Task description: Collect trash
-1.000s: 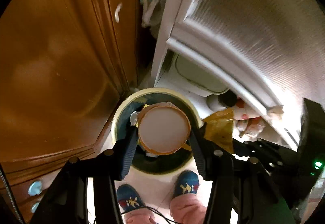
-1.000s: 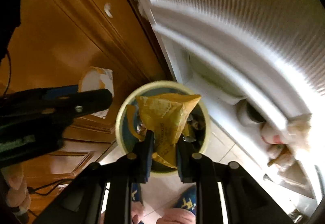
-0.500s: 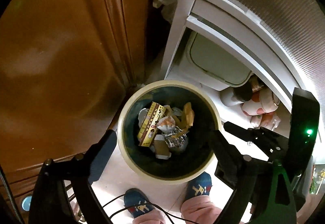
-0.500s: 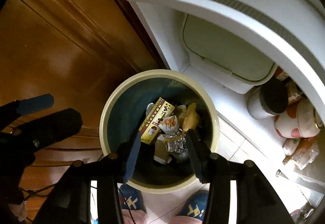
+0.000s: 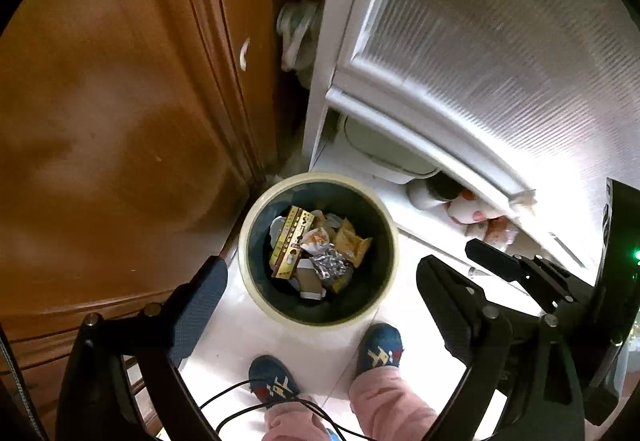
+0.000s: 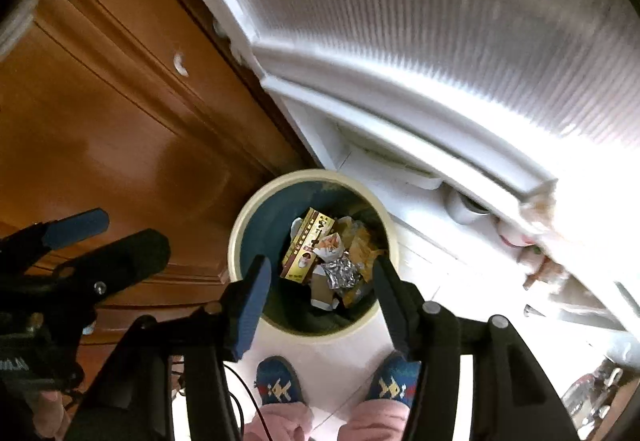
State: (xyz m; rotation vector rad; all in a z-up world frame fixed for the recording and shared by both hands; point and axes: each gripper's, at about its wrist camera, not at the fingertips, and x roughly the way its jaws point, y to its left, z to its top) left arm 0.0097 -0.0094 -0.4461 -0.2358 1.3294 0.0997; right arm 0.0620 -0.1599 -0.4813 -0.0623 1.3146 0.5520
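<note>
Both claws hang empty above the trash bin (image 5: 256,233). The left claw (image 5: 320,289) and the right claw (image 6: 322,291) are opening wide, nothing between their jaws.

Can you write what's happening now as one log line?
left gripper: opening, empty | right gripper: opening, empty | trash bin: wrappers inside

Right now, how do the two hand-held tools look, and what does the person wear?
Both tools are black, with silver screws at the joints. The left tool and right tool have long flat fingers with blue textured pads. A green light glows on the right tool's body. Thin black cables hang below. The person wears pink trousers and blue patterned slippers.
</note>
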